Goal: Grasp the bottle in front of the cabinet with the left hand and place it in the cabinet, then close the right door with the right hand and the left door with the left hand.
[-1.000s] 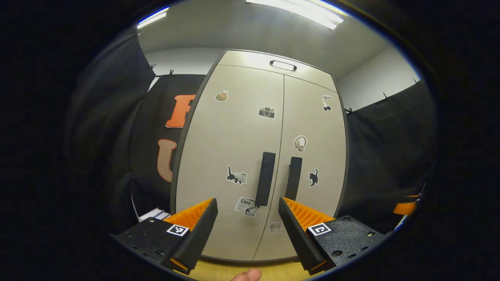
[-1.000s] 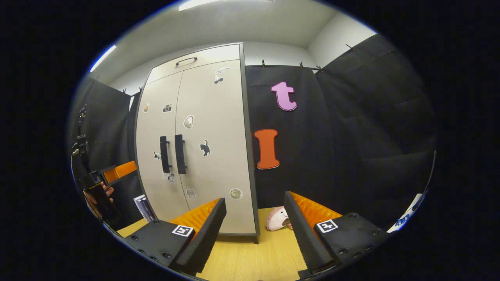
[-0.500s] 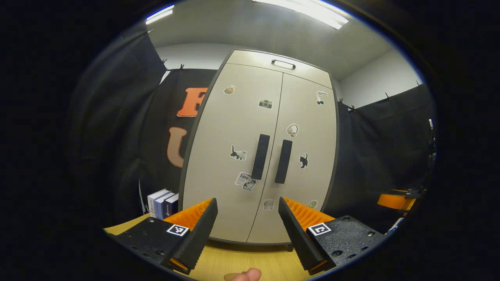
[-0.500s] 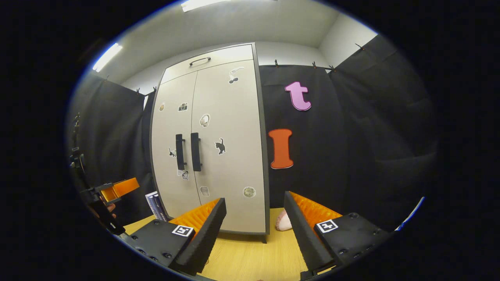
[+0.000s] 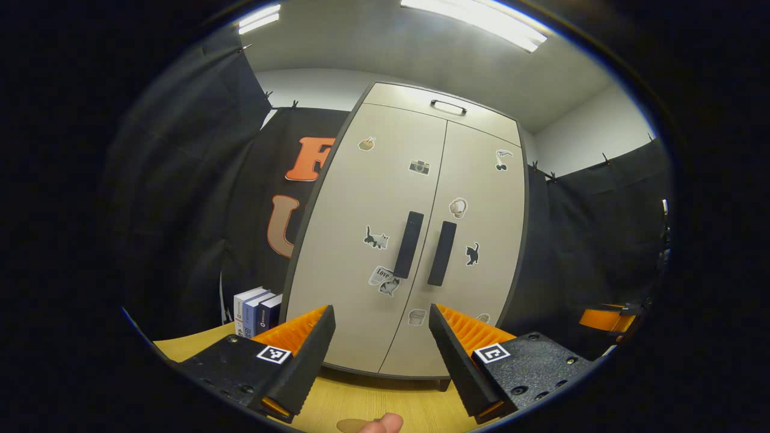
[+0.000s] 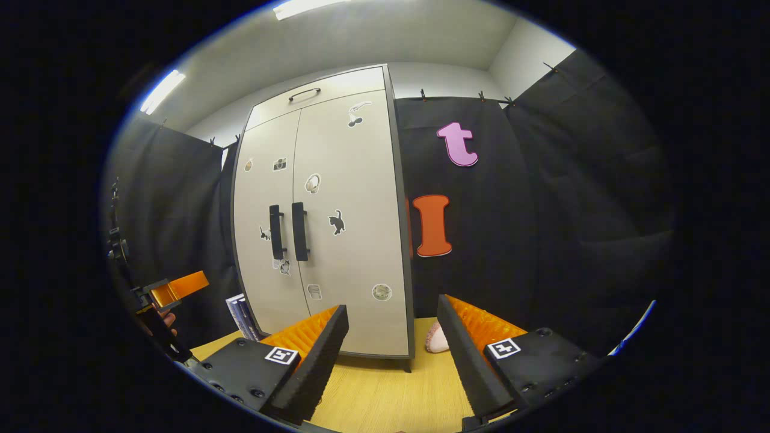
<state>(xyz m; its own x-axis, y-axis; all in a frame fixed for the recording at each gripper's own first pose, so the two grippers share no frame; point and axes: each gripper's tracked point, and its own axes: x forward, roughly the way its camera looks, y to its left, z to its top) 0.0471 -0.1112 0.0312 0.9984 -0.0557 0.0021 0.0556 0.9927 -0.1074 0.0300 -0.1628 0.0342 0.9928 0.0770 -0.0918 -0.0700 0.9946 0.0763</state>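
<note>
A tall beige cabinet (image 5: 385, 240) (image 6: 337, 228) with stickers stands on the wooden table, both doors closed, two dark vertical handles (image 5: 409, 252) (image 6: 299, 231) side by side at the centre seam. My left gripper (image 5: 379, 361) is open and holds nothing, facing the doors a short way back. My right gripper (image 6: 391, 361) is open too, off to the cabinet's right front. In the right gripper view the left gripper (image 6: 171, 291) and a hand sit at the far left. The right gripper (image 5: 604, 317) appears at the far right of the left gripper view. The bottle is hidden.
Several books (image 5: 255, 307) (image 6: 240, 316) stand left of the cabinet. A pink-and-white plush item (image 6: 436, 340) lies on the wooden table (image 6: 385, 391) to the cabinet's right. A fingertip (image 5: 382, 424) is at the bottom edge of the left gripper view.
My left gripper has drawn back from the closed doors, so the cabinet looks smaller and the books and table came into view. My right gripper shifted slightly; the cabinet stays shut.
</note>
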